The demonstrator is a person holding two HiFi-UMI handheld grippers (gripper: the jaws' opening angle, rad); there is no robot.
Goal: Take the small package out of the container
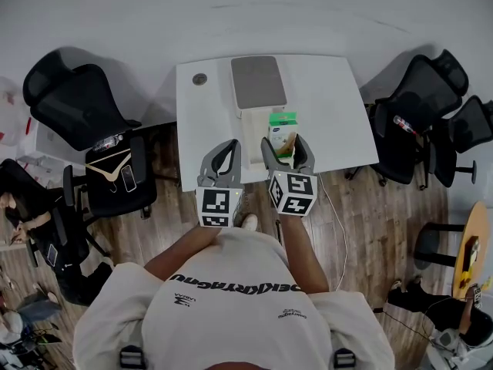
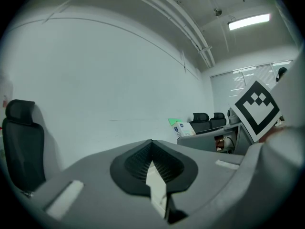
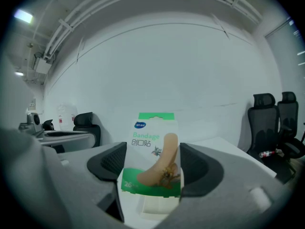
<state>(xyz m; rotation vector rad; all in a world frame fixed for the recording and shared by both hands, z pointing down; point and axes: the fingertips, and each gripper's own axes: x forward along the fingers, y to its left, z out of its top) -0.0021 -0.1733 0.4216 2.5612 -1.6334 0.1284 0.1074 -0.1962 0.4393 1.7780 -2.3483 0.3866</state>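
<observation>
Two abreast: left tongs [image 2: 151,147] closed, right tongs [image 3: 151,165] clamping the package [image 3: 151,140] upright.

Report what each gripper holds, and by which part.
The right gripper is shut on the bandage package, gripping it by its left and right side edges, over the lower half. The left gripper has its jaws together and holds nothing.

The head view looks steeply down at the table [image 1: 339,122]; the 2 gripper views look level, close, sharing the package [image 1: 281,129].
</observation>
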